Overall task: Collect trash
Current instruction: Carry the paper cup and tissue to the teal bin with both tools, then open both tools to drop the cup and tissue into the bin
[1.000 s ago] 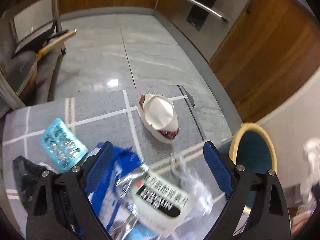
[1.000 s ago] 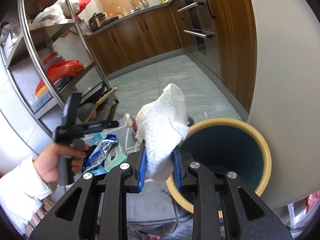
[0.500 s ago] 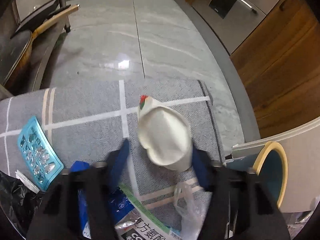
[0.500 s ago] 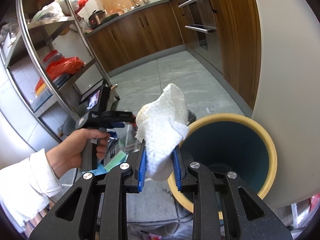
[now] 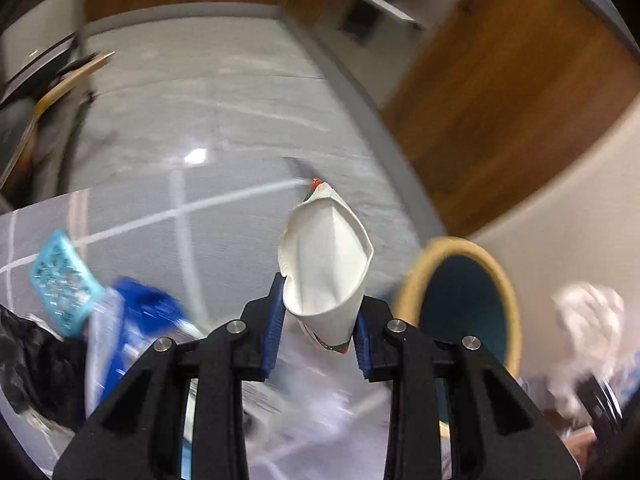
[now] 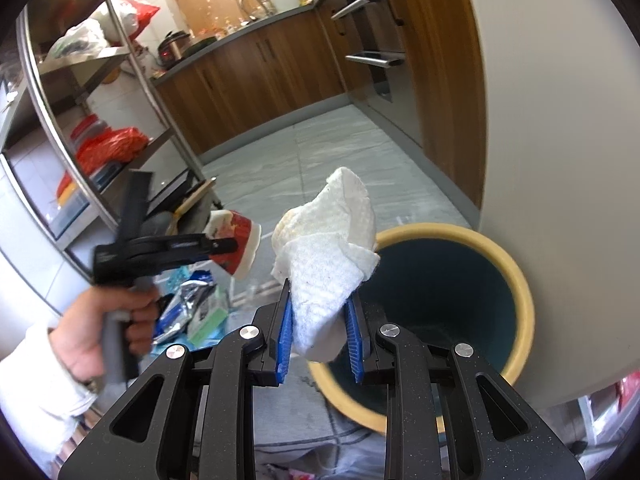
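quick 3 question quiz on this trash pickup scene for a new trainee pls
1. True or false: the left gripper is shut on a crushed paper cup.
2. What does the right gripper hold? A) white paper towel B) blue blister pack C) black bag
3. Fill in: the teal bin has a ____ rim.

Key: 1 true; 2 A; 3 yellow

Grey mat [image 5: 240,240] under scattered wrappers [image 5: 132,320], bin [image 6: 516,280].
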